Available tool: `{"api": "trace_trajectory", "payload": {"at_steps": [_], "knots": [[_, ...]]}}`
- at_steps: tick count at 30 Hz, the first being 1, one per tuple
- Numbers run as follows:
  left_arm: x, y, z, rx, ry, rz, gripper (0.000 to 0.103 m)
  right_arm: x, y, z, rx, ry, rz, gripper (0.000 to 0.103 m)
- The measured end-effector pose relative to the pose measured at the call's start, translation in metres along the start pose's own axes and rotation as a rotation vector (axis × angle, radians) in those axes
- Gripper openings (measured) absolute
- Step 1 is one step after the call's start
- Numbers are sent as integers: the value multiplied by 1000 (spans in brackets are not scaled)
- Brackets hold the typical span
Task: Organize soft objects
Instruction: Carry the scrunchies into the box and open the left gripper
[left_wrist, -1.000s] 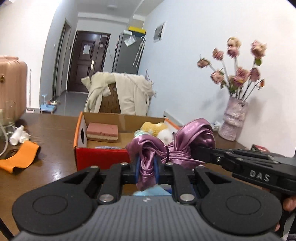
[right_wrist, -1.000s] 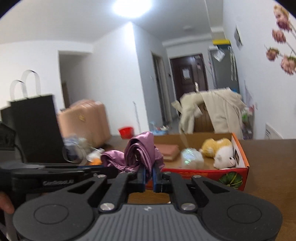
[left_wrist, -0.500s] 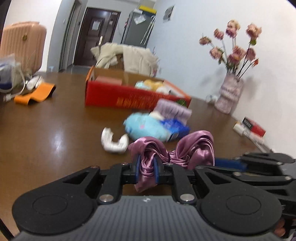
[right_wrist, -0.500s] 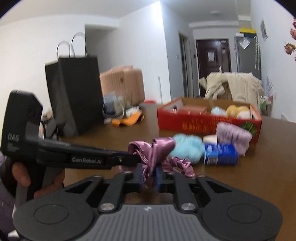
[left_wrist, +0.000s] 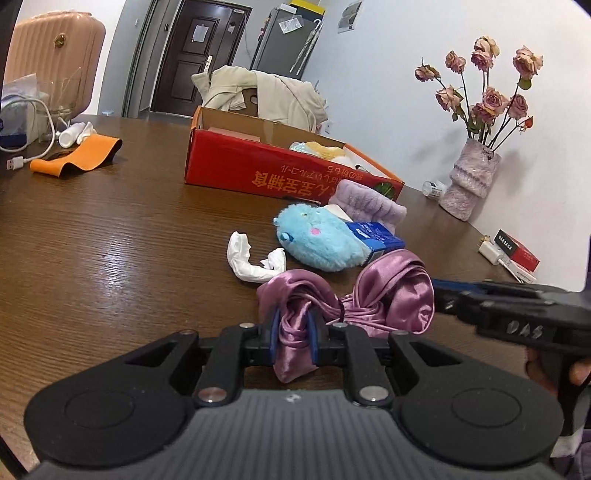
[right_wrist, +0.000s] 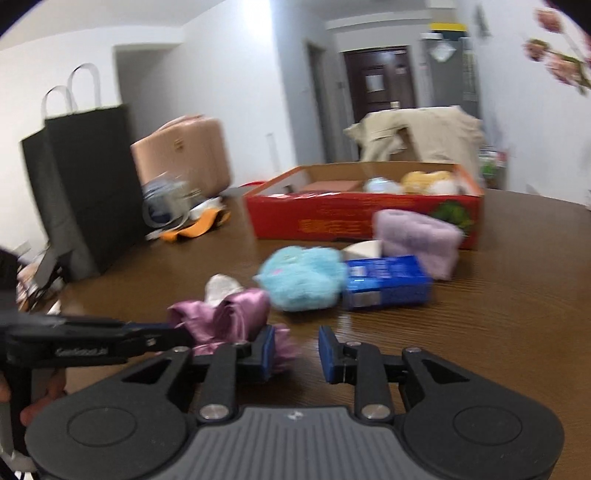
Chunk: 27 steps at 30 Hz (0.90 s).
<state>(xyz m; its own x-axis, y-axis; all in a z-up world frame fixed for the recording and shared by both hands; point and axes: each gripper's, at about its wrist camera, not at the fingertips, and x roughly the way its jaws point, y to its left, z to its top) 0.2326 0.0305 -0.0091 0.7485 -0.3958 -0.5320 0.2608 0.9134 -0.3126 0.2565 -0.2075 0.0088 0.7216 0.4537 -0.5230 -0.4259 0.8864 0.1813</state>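
Note:
My left gripper (left_wrist: 291, 332) is shut on one end of a purple satin cloth (left_wrist: 391, 295) tied in a bow, low over the brown table (left_wrist: 110, 240). My right gripper (right_wrist: 295, 350) is open, its left pad beside the cloth (right_wrist: 229, 317), no longer clamping it. It reaches in from the right in the left wrist view (left_wrist: 509, 314). Beyond lie a blue plush toy (left_wrist: 317, 240), a lilac fluffy band (left_wrist: 365, 208), a white crumpled piece (left_wrist: 251, 258) and a blue carton (left_wrist: 376, 236). A red cardboard box (left_wrist: 280, 173) holds plush toys.
A vase of pink roses (left_wrist: 472, 177) stands at the right by the wall. A red packet and charger (left_wrist: 513, 254) lie near the right edge. An orange strap (left_wrist: 77, 158), cable and jar sit far left. A black paper bag (right_wrist: 81, 184) stands on the left.
Both grippers came down from above the box to the table with the cloth. My right gripper has opened and let go of its end; the left still grips.

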Motion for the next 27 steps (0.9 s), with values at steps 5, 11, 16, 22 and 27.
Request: {"api": "trace_trajectory", "payload": {"at_steps": [5, 11, 16, 22, 27], "knots": [[3, 5, 1, -17, 1, -9, 17, 23, 4, 1, 3, 40, -2, 25], [2, 5, 3, -26, 0, -17, 17, 19, 1, 0, 40, 32, 9, 8], [-10, -4, 18, -7, -45, -55, 16, -2, 4, 16, 35, -33, 15, 6], [-6, -10, 105, 51, -152, -140, 16, -4, -12, 93, -19, -147, 20, 6], [75, 15, 201, 44, -101, -104, 16, 76, -42, 175, -52, -118, -10, 6]]}}
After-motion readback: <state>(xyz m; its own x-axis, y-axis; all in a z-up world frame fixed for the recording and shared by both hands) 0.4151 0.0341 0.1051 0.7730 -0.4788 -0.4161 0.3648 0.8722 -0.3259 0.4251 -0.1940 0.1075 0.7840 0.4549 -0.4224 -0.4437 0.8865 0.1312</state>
